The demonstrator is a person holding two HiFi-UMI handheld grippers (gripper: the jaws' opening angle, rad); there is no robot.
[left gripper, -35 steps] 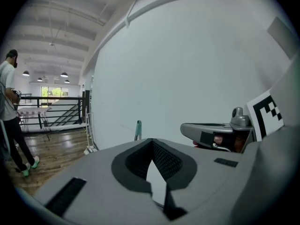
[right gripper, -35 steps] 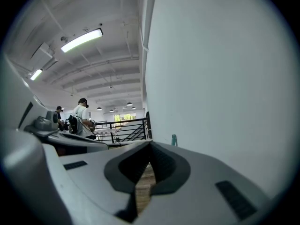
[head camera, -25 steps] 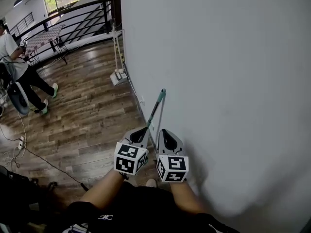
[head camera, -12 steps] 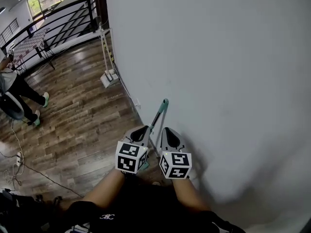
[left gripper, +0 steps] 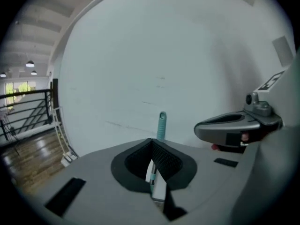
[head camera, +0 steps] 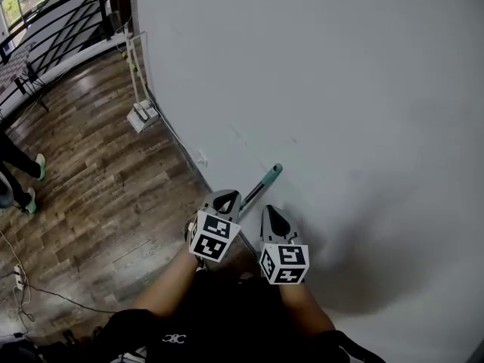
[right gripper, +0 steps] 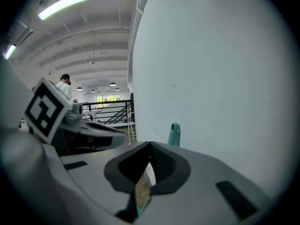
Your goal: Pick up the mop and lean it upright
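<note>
The mop's pole ends in a teal tip [head camera: 272, 175] that rests close against the white wall [head camera: 340, 89]; the mop head is hidden below my arms. My left gripper [head camera: 228, 202] is shut on the pole a little below that tip. In the left gripper view the pole [left gripper: 151, 172] runs up between the jaws to the teal tip [left gripper: 161, 124]. My right gripper [head camera: 271, 216] hangs just to the right, next to the wall, apart from the pole. Its jaws stand together with only a thin slit that shows floor. The teal tip [right gripper: 174, 135] rises beyond them.
Wood floor [head camera: 91, 172] spreads to the left. A white stand with a flat base [head camera: 142, 115] leans on the wall further back. A black railing [head camera: 60, 17] closes the far side. A person's legs [head camera: 17, 174] are at the left edge, and a cable [head camera: 45, 293] lies on the floor.
The view has swung right toward the wall. Both grippers and the pole shifted right, and the pole now tilts more to the right. The person at left has slid nearly out of frame.
</note>
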